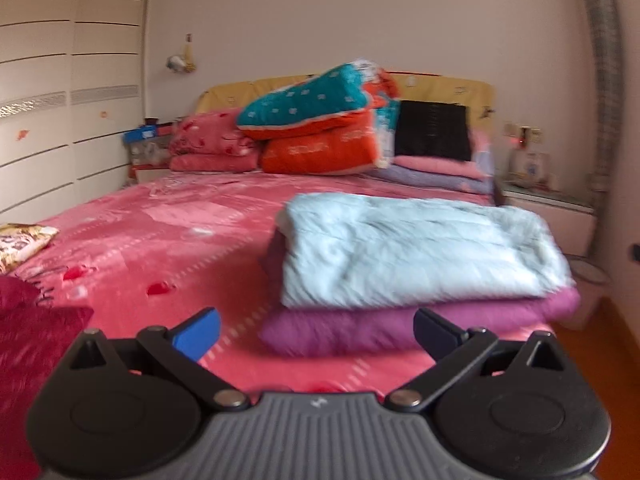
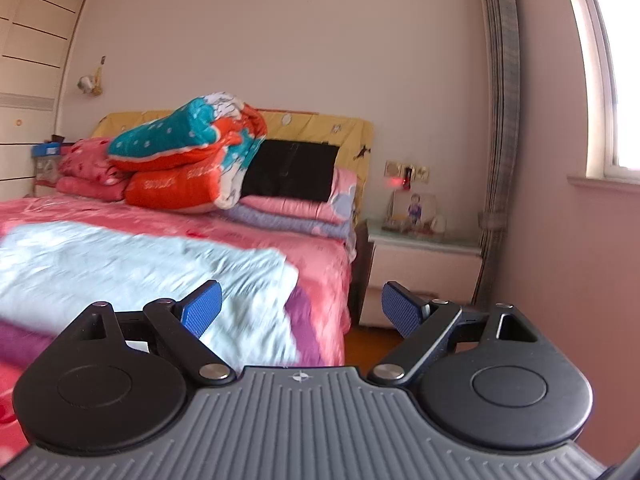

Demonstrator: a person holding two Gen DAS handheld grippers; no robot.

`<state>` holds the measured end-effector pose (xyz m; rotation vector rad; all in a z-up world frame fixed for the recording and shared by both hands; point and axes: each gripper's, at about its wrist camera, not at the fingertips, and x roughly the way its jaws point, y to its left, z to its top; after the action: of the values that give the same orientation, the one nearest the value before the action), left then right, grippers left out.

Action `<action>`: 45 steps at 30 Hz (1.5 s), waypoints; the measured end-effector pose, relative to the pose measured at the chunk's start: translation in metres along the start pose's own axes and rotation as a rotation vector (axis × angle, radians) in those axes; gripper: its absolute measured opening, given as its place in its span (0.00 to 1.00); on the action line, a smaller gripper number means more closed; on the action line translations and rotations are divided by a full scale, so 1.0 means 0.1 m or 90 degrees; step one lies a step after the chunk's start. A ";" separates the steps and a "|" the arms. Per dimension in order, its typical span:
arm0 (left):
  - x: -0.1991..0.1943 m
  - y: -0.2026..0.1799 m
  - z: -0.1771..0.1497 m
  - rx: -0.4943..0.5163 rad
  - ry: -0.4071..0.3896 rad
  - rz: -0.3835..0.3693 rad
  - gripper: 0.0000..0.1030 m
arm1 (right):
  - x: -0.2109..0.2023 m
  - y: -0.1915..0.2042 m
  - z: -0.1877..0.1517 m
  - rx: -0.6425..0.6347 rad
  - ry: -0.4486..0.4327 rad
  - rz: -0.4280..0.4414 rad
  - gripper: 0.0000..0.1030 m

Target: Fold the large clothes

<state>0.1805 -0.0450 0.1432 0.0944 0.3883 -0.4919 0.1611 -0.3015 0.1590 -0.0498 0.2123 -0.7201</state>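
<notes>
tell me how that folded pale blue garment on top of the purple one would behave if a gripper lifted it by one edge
The pale blue garment looks soft and puffy, with rumpled wrinkles, so it would probably sag and start to unfold rather than lift as one slab. It seems bulky but likely light for its size. It rests loosely on the purple garment, so a push might slide it off or drag both.

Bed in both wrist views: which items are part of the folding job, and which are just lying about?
Job:
- light blue folded garment
- purple folded garment under it
- left gripper, open, empty
- right gripper, open, empty

Lying about:
- teal and orange quilt by the headboard
- pink pillows
- black cushion
- nightstand
- dark red cloth, purpose unclear
</notes>
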 end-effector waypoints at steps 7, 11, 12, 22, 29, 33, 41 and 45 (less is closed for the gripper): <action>-0.97 -0.27 -0.35 -0.013 0.028 -0.048 0.99 | -1.05 0.00 -0.08 0.048 0.064 0.041 1.00; -1.35 -0.25 -0.47 -0.031 0.038 -0.044 0.99 | -1.66 0.03 -0.08 0.069 0.082 0.065 1.00; -1.44 -0.22 -0.49 -0.038 0.037 -0.042 0.99 | -1.84 0.04 -0.09 0.072 0.084 0.069 1.00; -2.03 -0.16 -0.55 -0.042 0.033 0.015 0.99 | -2.64 0.11 0.04 0.080 0.066 0.107 1.00; -2.23 -0.18 -0.60 -0.042 0.026 0.037 0.99 | -3.04 0.05 0.16 0.095 0.026 0.118 1.00; -2.28 -0.24 -0.63 -0.030 0.021 0.044 0.99 | -3.05 0.00 0.12 0.114 0.028 0.117 1.00; -2.34 -0.32 -0.67 -0.008 0.014 0.051 0.99 | -3.17 -0.01 0.02 0.104 0.037 0.112 1.00; -2.35 -0.31 -0.69 -0.011 0.013 0.055 0.99 | -3.18 0.01 0.00 0.098 0.038 0.116 1.00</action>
<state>-0.0478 0.0441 0.1705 0.0984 0.4067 -0.4024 -0.0707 -0.0909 0.2149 0.1361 0.2153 -0.5544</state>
